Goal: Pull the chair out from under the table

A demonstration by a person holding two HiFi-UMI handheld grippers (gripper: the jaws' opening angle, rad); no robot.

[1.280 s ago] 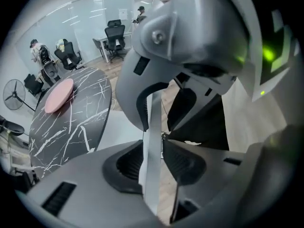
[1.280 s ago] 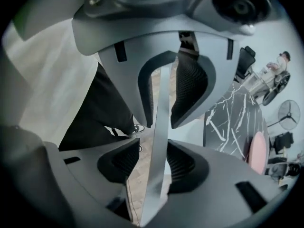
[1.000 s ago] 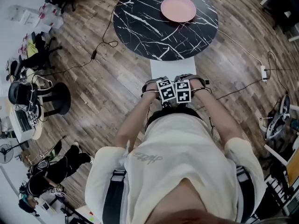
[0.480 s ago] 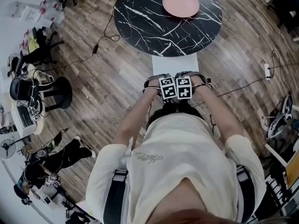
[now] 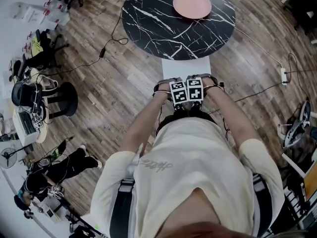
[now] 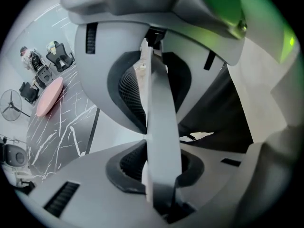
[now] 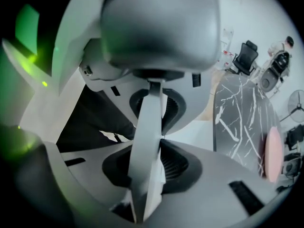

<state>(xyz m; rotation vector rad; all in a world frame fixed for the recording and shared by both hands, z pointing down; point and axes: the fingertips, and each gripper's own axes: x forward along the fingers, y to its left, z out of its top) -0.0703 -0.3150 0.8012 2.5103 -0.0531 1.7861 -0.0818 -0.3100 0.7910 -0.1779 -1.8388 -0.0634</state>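
Note:
A round black marble table carries a pink plate. The white chair's seat juts out from under its near edge. My left gripper and right gripper sit side by side on the top of the chair's back, right in front of the person's body. In the left gripper view the thin white edge of the chair back runs between the jaws of that gripper, which have just been closing and now clamp it. The right gripper likewise pinches the white chair back after closing.
Wooden floor all round. A black cable runs from the table to the left, and another leads right to a power strip. A black stool and a cluttered desk stand at the left. A person crouches at the lower left.
Both grippers stay together on the chair back. The head view has shifted a little; the chair and table keep their places.

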